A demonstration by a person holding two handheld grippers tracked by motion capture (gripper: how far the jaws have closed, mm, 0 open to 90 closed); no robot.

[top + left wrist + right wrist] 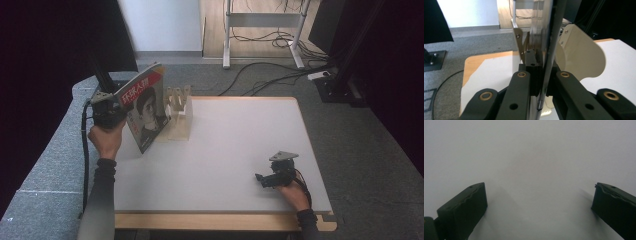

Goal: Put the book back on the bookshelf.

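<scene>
Magazine, thin glossy red-and-white cover (145, 111): light, floppy, slippery; left gripper (541, 85) jaws clamp its 9 o'clock edge; right gripper (539, 207) jaws open.

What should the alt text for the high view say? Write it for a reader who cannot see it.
The left gripper, held in a person's hand, grips a magazine upright at the white table's left edge, beside a pale slotted rack. The right gripper rests near the front right, jaws apart, holding nothing.
</scene>
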